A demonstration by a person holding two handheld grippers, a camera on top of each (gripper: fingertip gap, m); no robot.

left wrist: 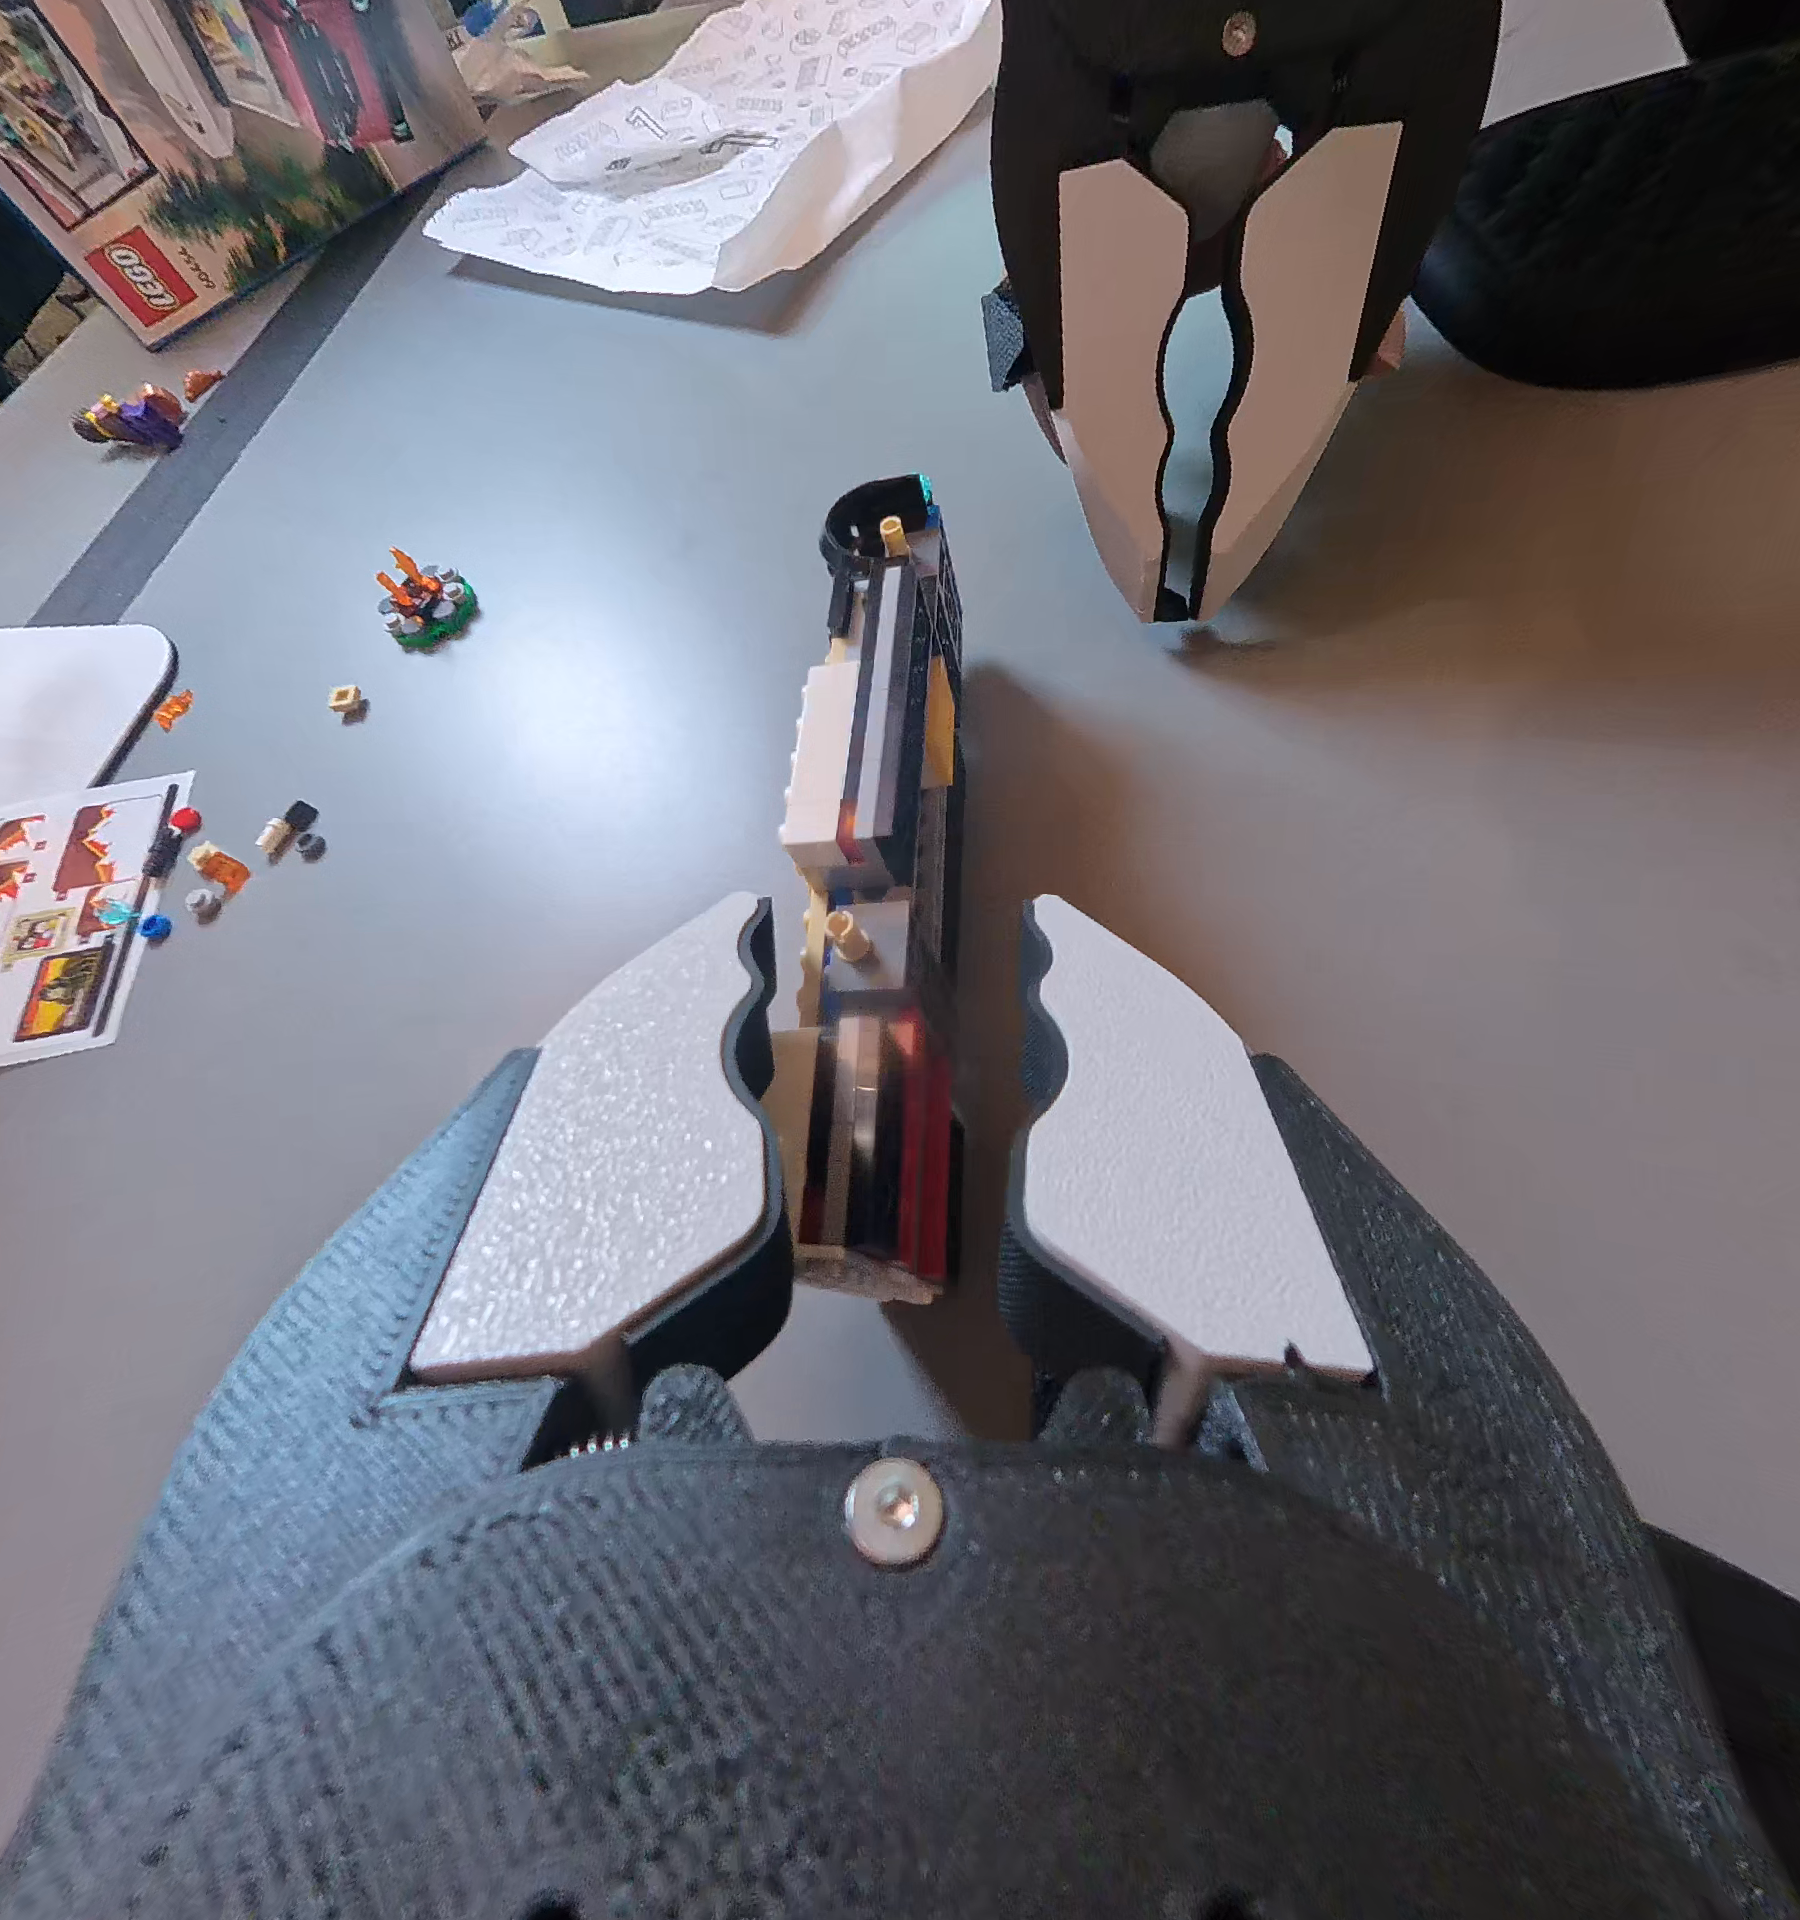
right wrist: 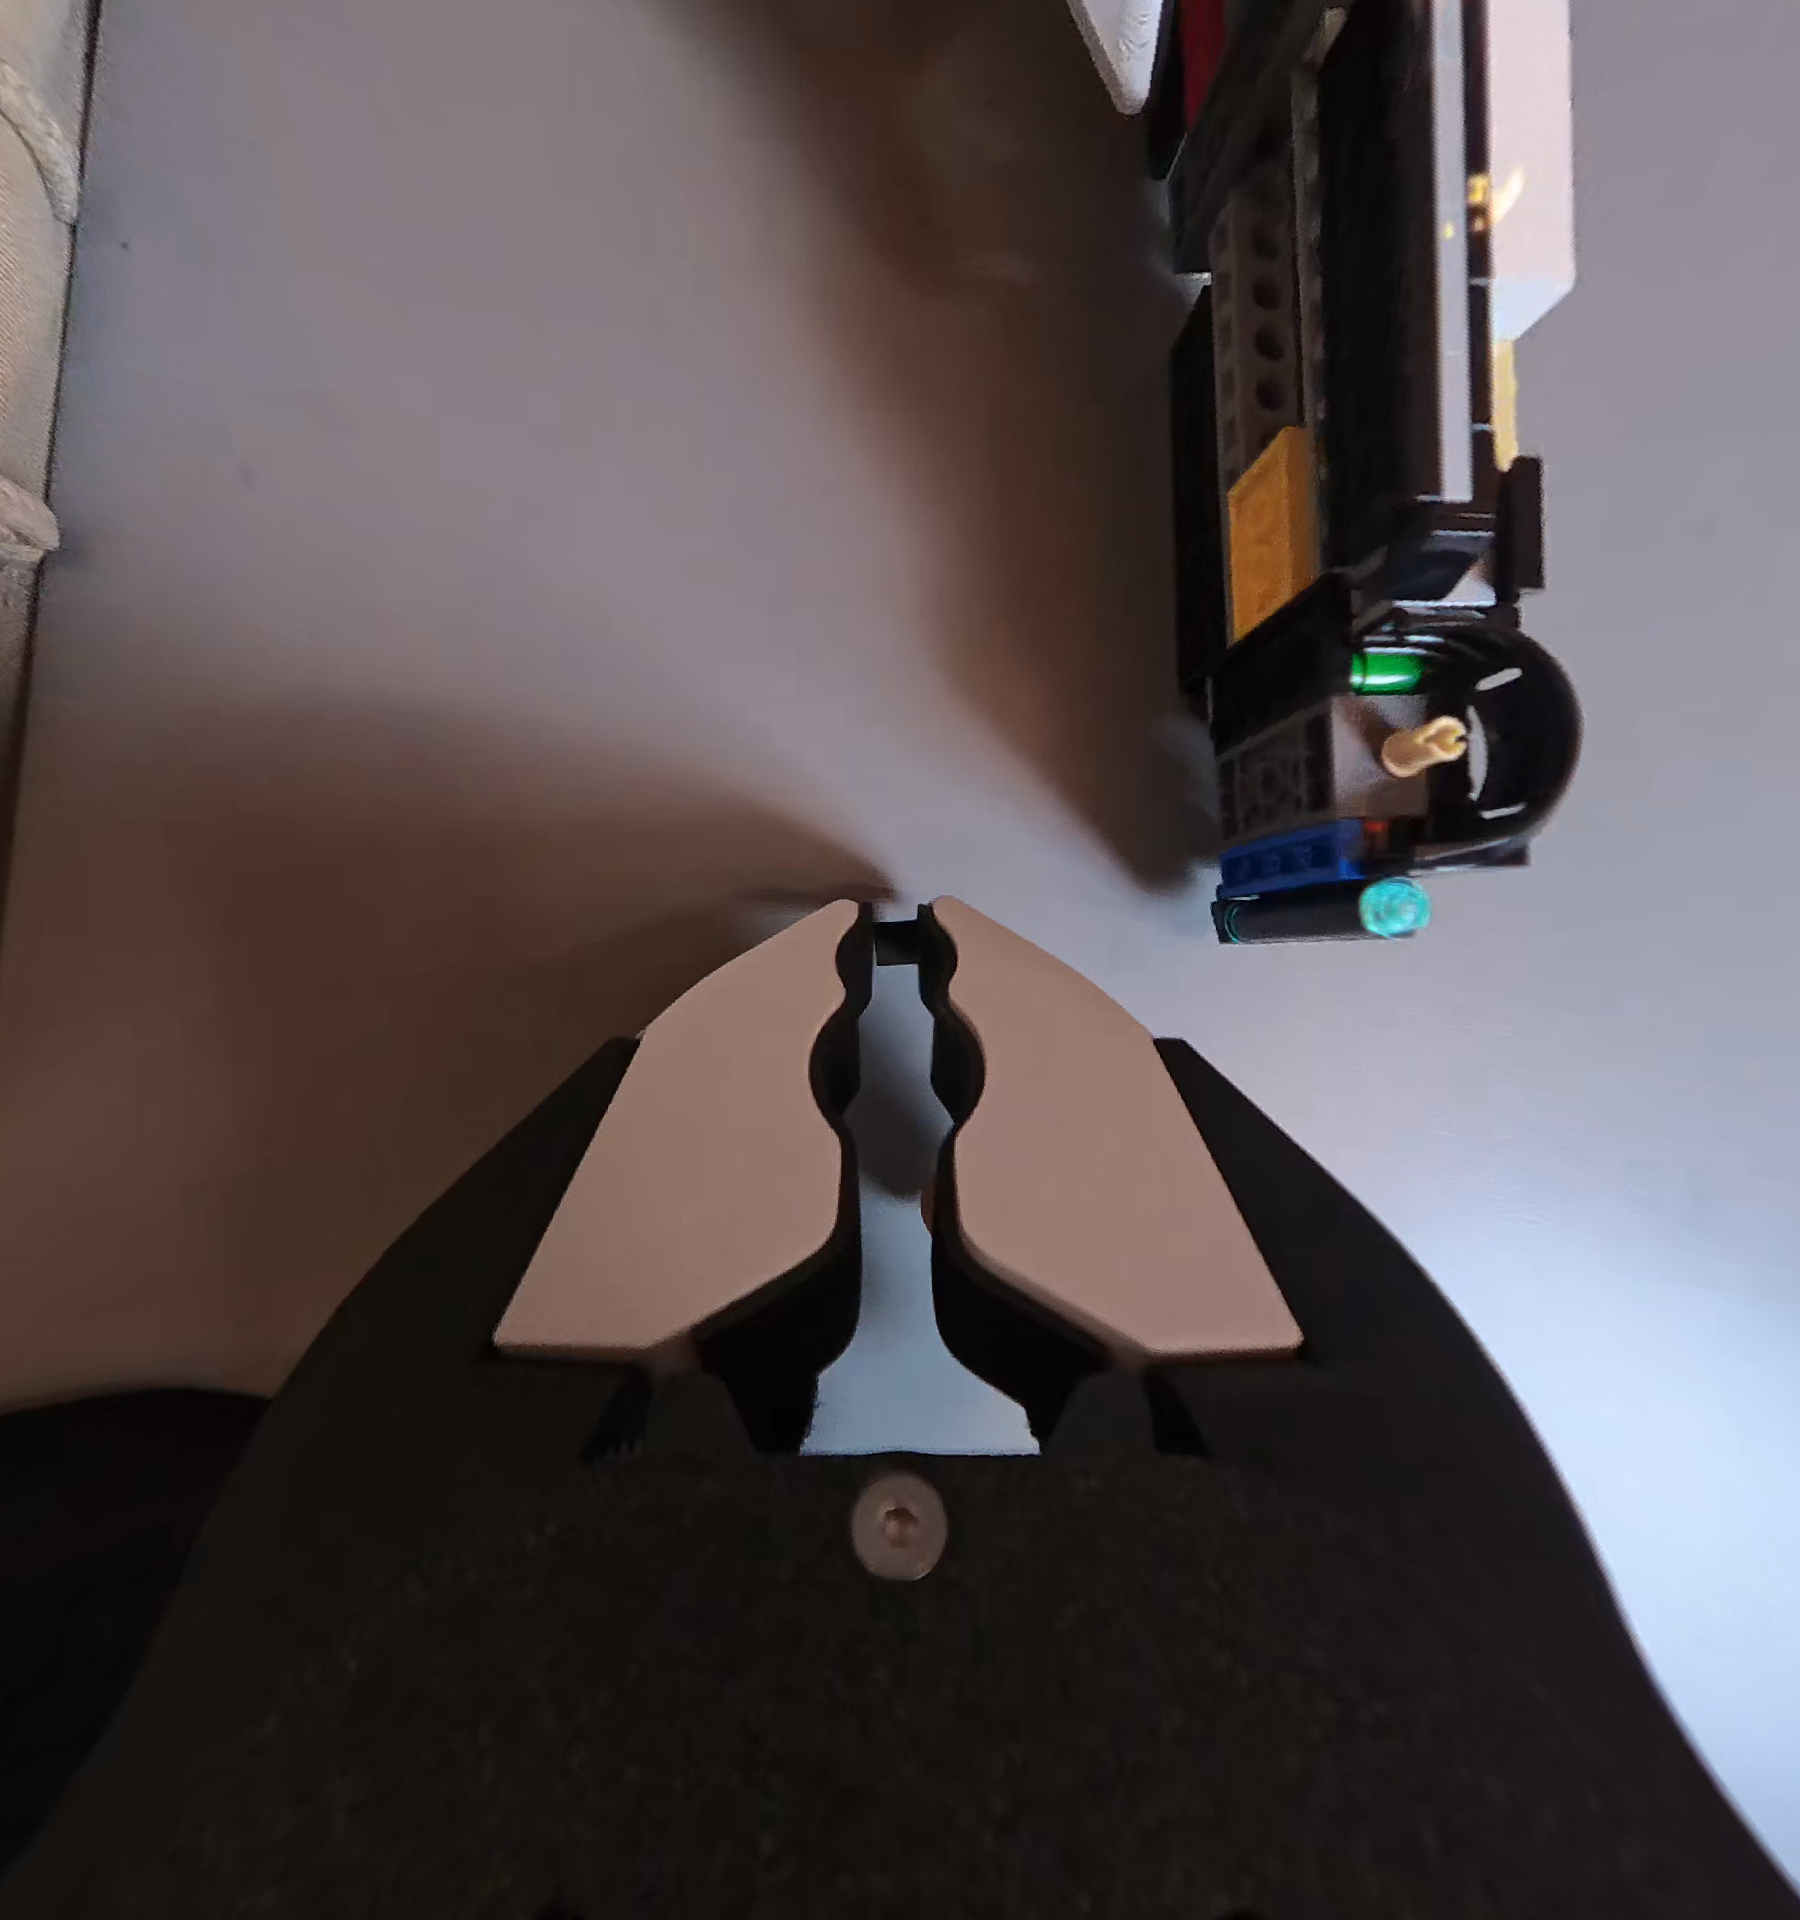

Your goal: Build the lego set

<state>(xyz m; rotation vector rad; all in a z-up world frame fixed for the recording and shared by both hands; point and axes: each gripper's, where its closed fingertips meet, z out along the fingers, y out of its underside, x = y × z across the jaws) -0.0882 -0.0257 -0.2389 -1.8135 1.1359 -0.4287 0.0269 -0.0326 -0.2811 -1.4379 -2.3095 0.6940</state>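
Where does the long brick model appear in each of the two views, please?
Left wrist view: the long brick model runs up the middle, its near end between the open left tool.
Right wrist view: it lies at the upper right.
Shared landmark: the black ring with a tan pin at its far end.

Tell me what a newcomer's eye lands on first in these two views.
First, the long brick-built model lying on the grey table, its near end between the left tool's spread fingers, with a clear gap on the right side. Next, the right tool beside the model's far end, fingers nearly closed on a small black piece at the tips. Loose small bricks and a sticker sheet lie to the left.
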